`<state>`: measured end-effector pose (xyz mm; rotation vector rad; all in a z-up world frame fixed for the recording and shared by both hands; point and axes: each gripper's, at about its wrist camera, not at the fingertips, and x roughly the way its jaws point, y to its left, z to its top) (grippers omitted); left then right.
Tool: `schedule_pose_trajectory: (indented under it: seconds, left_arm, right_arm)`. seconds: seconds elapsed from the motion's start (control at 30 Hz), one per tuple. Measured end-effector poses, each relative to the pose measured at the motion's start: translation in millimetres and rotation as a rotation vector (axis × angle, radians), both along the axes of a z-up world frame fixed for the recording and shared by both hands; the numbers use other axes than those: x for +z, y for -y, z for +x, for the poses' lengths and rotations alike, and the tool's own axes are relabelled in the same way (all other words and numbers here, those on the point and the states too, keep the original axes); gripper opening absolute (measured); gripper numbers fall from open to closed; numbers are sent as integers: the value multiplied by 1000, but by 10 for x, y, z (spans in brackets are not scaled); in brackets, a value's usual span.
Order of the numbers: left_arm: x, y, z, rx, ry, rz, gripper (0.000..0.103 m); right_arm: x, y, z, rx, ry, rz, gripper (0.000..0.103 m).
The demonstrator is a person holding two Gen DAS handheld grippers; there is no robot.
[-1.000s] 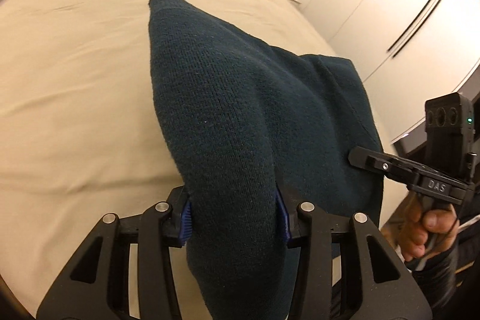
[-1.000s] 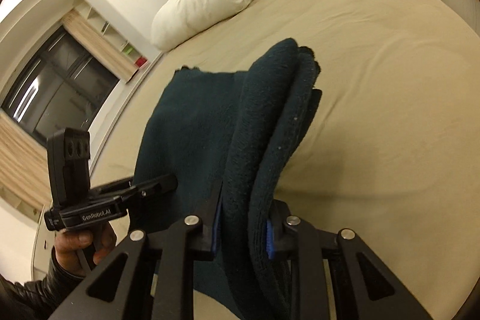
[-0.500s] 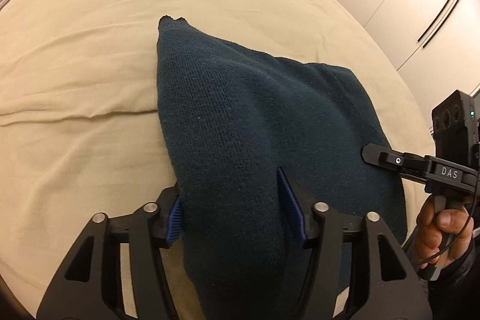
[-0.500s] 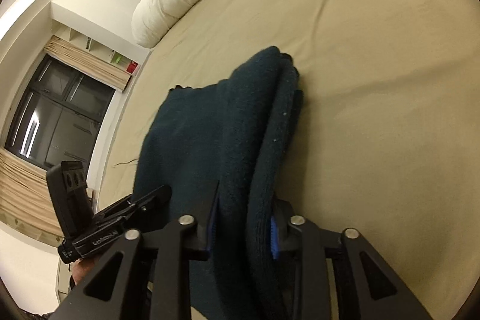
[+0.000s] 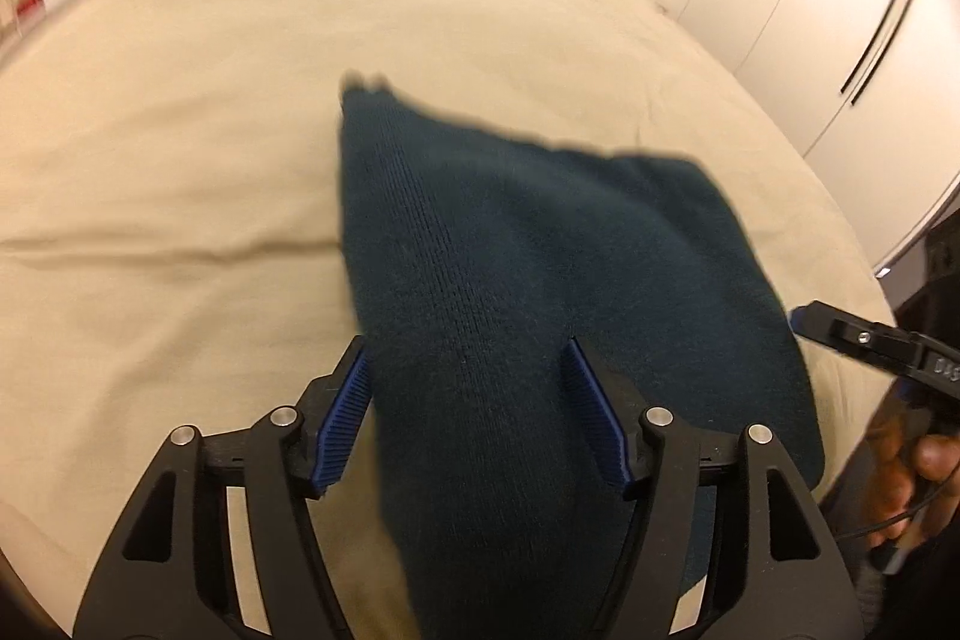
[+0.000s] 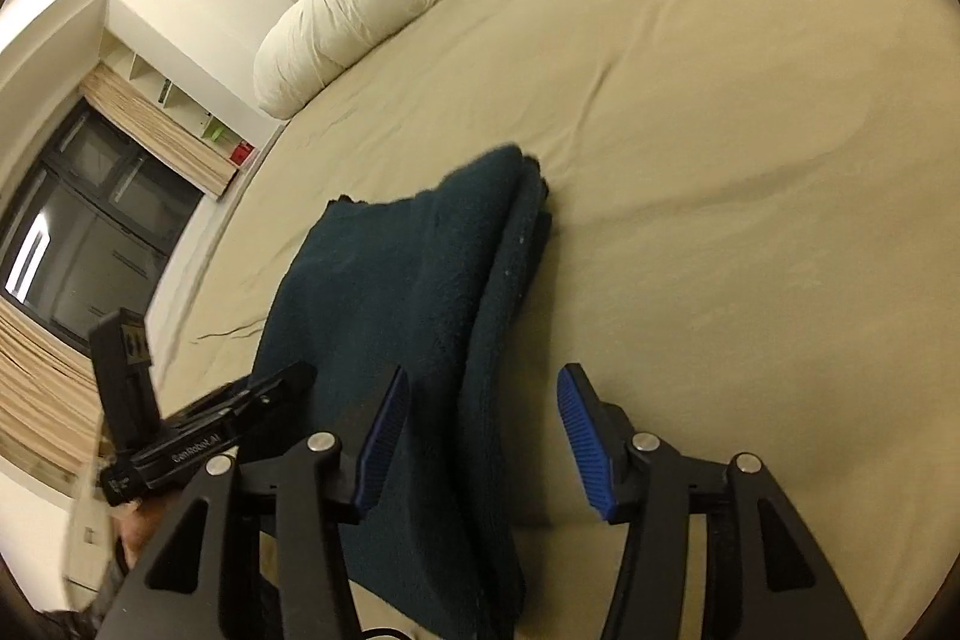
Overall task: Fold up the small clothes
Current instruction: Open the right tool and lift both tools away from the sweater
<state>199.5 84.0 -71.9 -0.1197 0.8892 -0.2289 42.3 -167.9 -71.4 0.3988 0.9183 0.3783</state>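
A dark teal knit garment (image 5: 540, 250) lies folded on the beige bed (image 5: 150, 160), its near edge running toward me. My left gripper (image 5: 468, 388) straddles that edge with its jaws opening, and the blue pads no longer squeeze the cloth. In the right wrist view the garment (image 6: 408, 280) shows a thick doubled fold. My right gripper (image 6: 480, 418) stands over that fold, jaws opening, and its right pad is well off the cloth. Each view also catches the other gripper: the right gripper (image 5: 870, 346) and the left gripper (image 6: 210, 430), each held in a hand.
A white pillow (image 6: 354, 22) lies at the head of the bed (image 6: 720, 160). White wardrobe doors (image 5: 810, 10) stand past the bed's right side. A dark window (image 6: 78, 244) with blinds is on the left wall.
Both grippers came down toward the bed with the garment's near edge and their jaws spread apart. The cloth, lifted and pinched before, now rests flatter on the sheet.
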Motion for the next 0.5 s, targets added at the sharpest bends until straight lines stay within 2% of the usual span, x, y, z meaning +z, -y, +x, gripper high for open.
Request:
schedule_pose_trajectory:
  seconds: [0.07,0.13,0.2,0.27,0.37,0.43,0.5]
  left_arm:
    - [237,38,-211,17,147,76,67]
    - [502,62,-436,43,277,126,90]
    - [757,57,-696,86,398,154,102]
    - [966,63,-921,114,483,175,103]
    - [1214,30,-1221,195,535,180,103]
    - [1330,-8,-1353,201,535,169,103]
    - [1381,-16,-1379,186,515,157,103]
  right_arm:
    - [229,-9,-170,-8,95,-55,67]
    - [476,-46,-362,-20,202,-104,85]
    - [689,-85,-532,-26,301,-144,93]
    - [899,-118,-725,-42,415,-180,102]
    - [1184,-237,-1049,-74,614,-262,103]
    - [1309,-334,-1156,-64,665,-339,103]
    - [1398,-405,-1223,-63,673,-373,103]
